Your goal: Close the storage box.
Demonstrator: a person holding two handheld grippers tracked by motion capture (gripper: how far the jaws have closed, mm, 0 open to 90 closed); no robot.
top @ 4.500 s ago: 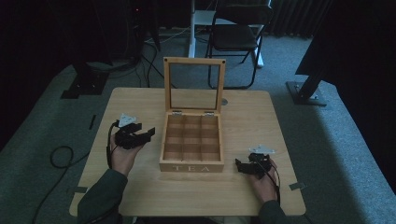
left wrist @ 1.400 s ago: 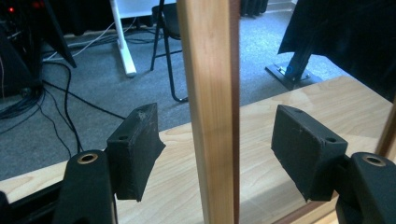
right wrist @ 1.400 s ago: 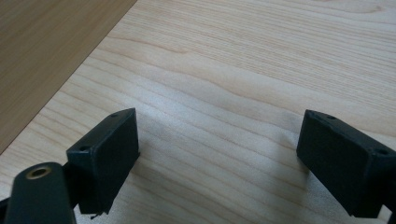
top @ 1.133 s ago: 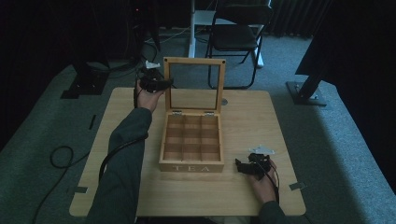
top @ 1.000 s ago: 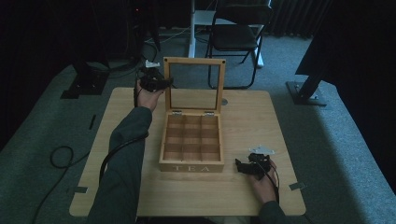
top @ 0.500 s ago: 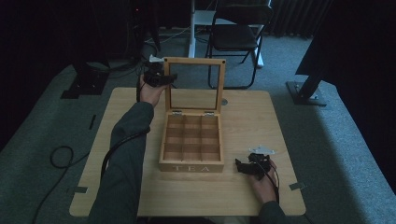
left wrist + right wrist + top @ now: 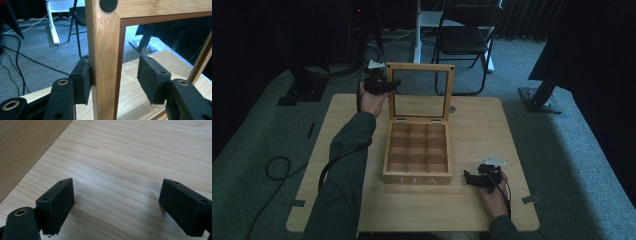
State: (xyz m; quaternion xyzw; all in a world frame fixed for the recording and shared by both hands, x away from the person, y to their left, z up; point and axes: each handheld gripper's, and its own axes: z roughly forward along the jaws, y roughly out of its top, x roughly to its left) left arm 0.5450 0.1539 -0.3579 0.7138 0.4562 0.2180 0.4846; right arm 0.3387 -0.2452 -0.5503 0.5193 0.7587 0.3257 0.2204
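Left gripper at the tea box lid, right gripper idle on the table.

At ten o'clock we see the left gripper point(image 7: 388, 85) straddling the upright lid point(image 7: 103, 50) at its left frame post, jaws spread, one pad touching the wood, the other apart. At centre sits the tea box point(image 7: 417, 152), lid raised, compartments showing. At four o'clock we find the right gripper point(image 7: 476, 179) resting on the table point(image 7: 477, 125) just beside the box's front corner, jaws spread wide.

1 tea box point(image 7: 417, 155), 2 grippers, 1 table point(image 7: 492, 125), 1 chair point(image 7: 467, 40)
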